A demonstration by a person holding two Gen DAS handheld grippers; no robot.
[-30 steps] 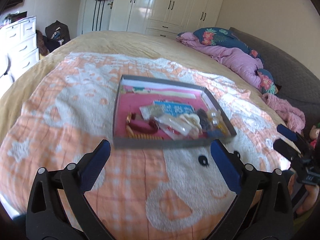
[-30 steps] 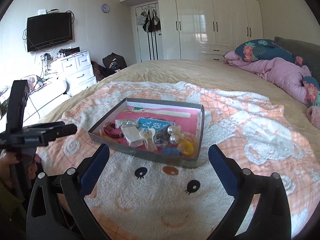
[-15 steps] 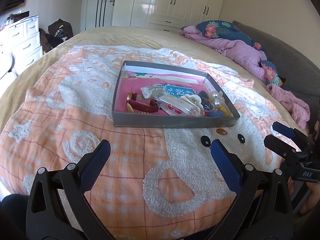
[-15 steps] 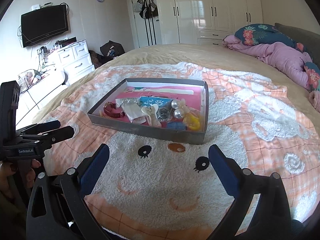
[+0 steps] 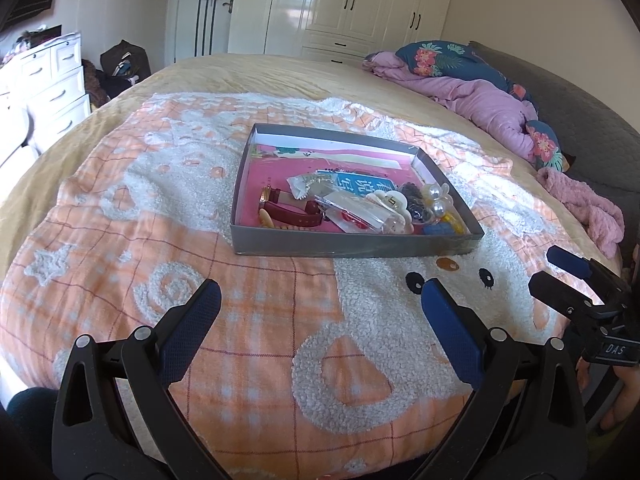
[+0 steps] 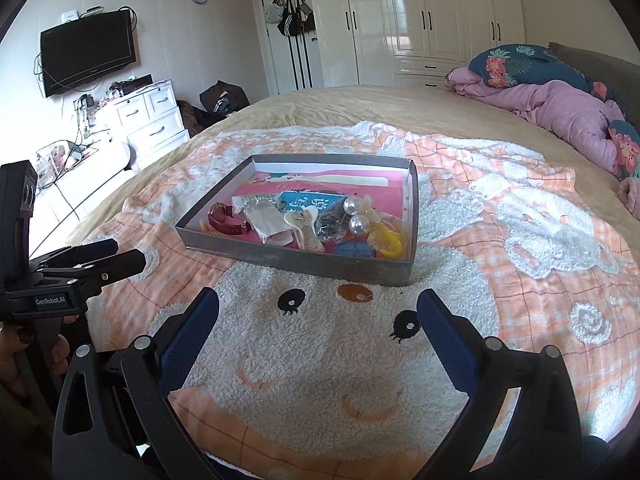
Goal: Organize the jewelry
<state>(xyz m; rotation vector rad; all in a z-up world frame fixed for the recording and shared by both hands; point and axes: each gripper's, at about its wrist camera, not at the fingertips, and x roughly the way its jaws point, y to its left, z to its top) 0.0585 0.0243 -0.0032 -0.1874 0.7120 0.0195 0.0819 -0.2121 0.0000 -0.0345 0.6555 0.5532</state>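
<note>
A shallow grey box [image 5: 352, 246] with a pink floor lies on the blanket, holding a jumble of jewelry: a red-strapped watch [image 5: 290, 210], clear packets, a white hair claw [image 5: 394, 202], pearl clips [image 6: 356, 216] and a yellow piece [image 6: 388, 240]. The box also shows in the right wrist view [image 6: 304, 258]. My left gripper [image 5: 320, 312] is open and empty, hovering in front of the box. My right gripper [image 6: 318, 314] is open and empty, also short of the box, to the right of the left one.
The box rests on an orange-and-white fleece blanket [image 5: 120, 220] on a big bed. A purple duvet and floral pillow [image 5: 472, 84] lie at the far right. White drawers [image 6: 148, 120], a wall TV [image 6: 88, 52] and wardrobes [image 6: 420, 20] stand beyond.
Both grippers have drawn back and tilted a little, so the box now sits higher and farther in each view. Both stay open and empty.
</note>
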